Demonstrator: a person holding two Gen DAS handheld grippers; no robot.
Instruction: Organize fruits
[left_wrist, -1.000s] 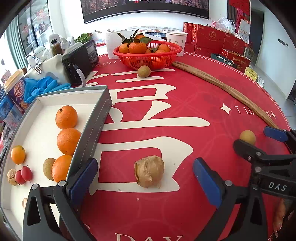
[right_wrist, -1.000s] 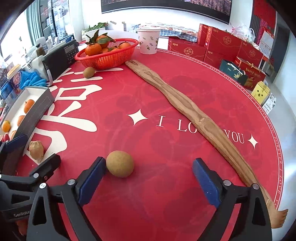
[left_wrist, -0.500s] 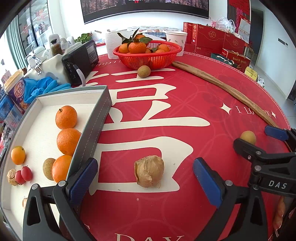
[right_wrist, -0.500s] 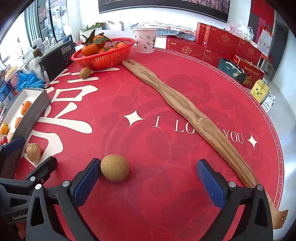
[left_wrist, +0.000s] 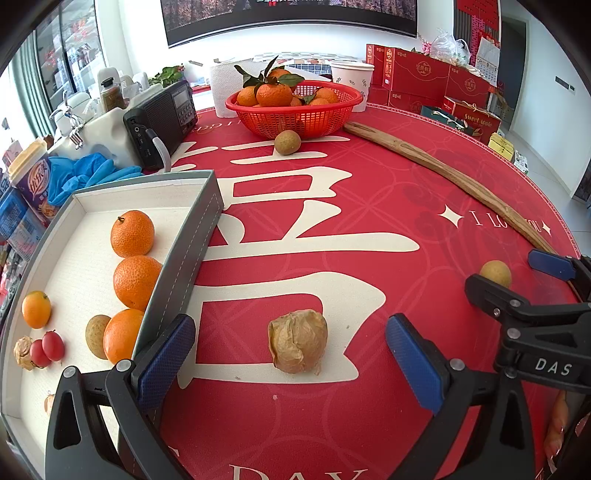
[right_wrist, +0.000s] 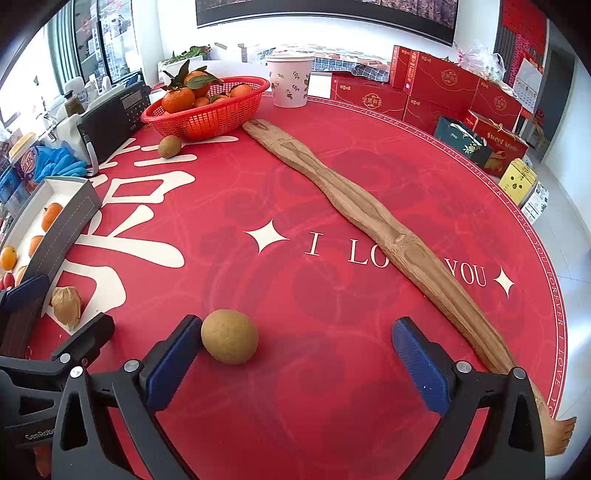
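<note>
Both jaws stand wide. Right gripper (right_wrist: 295, 354) has the round brown fruit (right_wrist: 229, 341) touching its left pad; centre it before closing gently. Left gripper (left_wrist: 290, 354) frames the papery husked fruit (left_wrist: 297, 341), beside the tray (left_wrist: 192, 254).

Tray (left_wrist: 177, 266) left on table (left_wrist: 332, 206); basket (left_wrist: 295, 110) behind; husked fruit (left_wrist: 297, 341) right of tray.

Shop-like room, stacked red gift boxes (right_wrist: 439, 88), glass-door fridge (right_wrist: 99, 40), round red table (right_wrist: 332, 221)
</note>
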